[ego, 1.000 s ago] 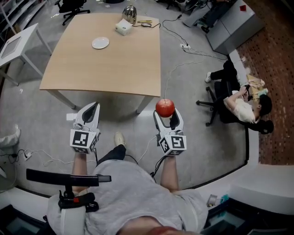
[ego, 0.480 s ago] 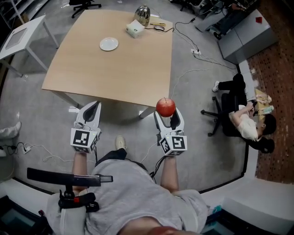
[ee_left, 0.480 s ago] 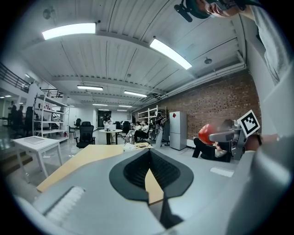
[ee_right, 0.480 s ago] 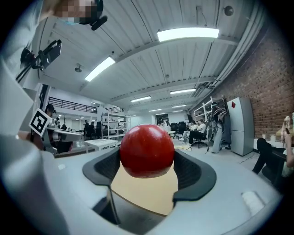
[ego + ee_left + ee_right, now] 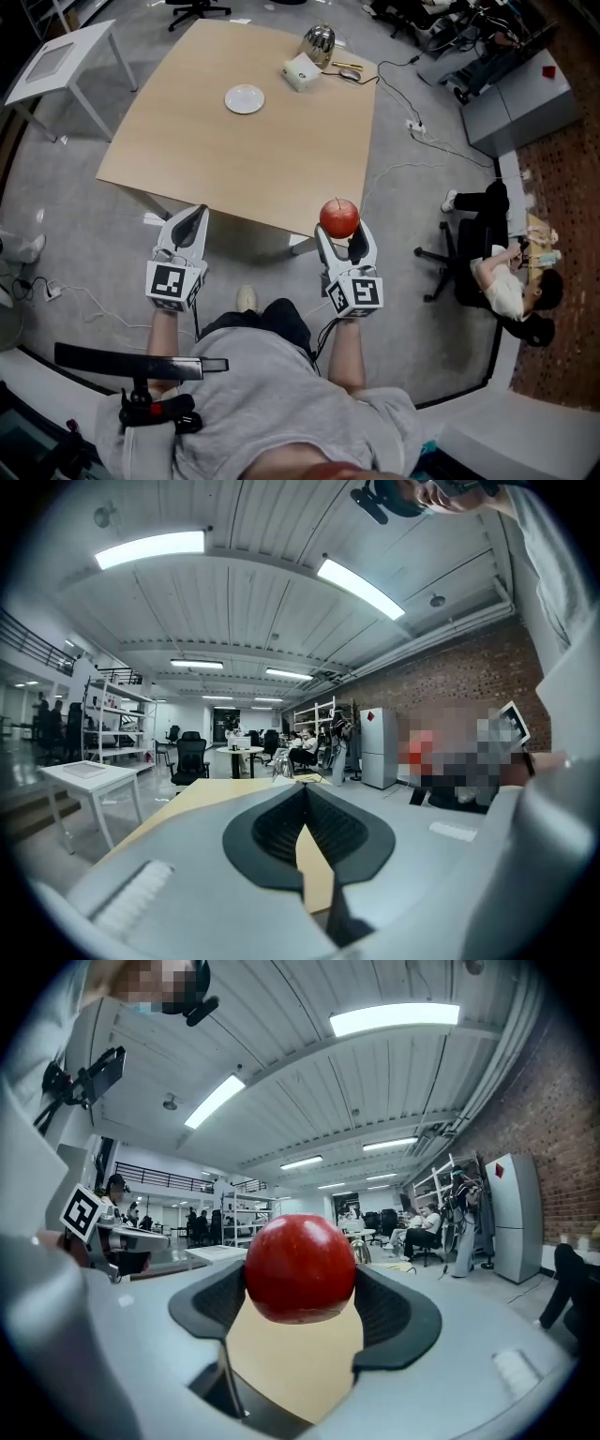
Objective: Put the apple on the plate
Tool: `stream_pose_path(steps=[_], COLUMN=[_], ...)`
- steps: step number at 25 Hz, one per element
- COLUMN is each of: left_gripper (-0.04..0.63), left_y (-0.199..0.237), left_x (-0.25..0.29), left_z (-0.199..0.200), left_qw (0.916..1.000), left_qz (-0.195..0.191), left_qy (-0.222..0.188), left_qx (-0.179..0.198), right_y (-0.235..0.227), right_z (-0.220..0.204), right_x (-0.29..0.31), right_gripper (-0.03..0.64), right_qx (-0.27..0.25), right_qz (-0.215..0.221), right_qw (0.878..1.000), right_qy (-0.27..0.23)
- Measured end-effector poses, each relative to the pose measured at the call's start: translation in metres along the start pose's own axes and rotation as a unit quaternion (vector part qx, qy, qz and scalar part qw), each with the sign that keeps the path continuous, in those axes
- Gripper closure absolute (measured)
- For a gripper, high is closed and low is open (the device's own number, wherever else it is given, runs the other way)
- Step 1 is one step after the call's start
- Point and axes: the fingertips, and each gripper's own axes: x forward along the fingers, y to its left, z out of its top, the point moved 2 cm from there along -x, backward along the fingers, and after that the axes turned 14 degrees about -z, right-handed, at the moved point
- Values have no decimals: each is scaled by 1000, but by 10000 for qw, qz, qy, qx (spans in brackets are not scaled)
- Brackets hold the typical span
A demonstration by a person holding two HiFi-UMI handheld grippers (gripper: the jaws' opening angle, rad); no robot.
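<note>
While the right gripper (image 5: 343, 240) grasps the apple (image 5: 338, 217) between its two pads, the step in hand is judged to be the carry toward the plate (image 5: 245, 98). The apple hangs in the air by the near corner of the bench (image 5: 216, 169), well apart from the plate, which lies toward the bench's far side. To do this step well, keep the squeeze even so the smooth, round fruit does not roll out. Bring it over the middle of the plate, lower it until it touches, and only then let go. The left gripper (image 5: 186, 228) is clenched on nothing, its jaws meeting at the tips, and looks to have no part in the carry. Count: one apple, one plate, two grippers, one bench. Beyond the plate stand one white box (image 5: 300, 71) and one shiny metal vessel (image 5: 319, 42), both to be kept clear of on approach
</note>
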Motion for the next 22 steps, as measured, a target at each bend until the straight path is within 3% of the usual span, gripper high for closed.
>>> stream_pose_path(steps=[22], left_gripper=[575], left_y=[93], left_x=[12], left_z=[-36], left_qw=[9935], left_qz=[1115], left_qy=[37], left_qx=[-232], right_y=[55], right_z=[-17], right_x=[151], right_gripper=[249], right_qx=[-188], right_qz=[1174], right_qw=[9929], right_qy=[85])
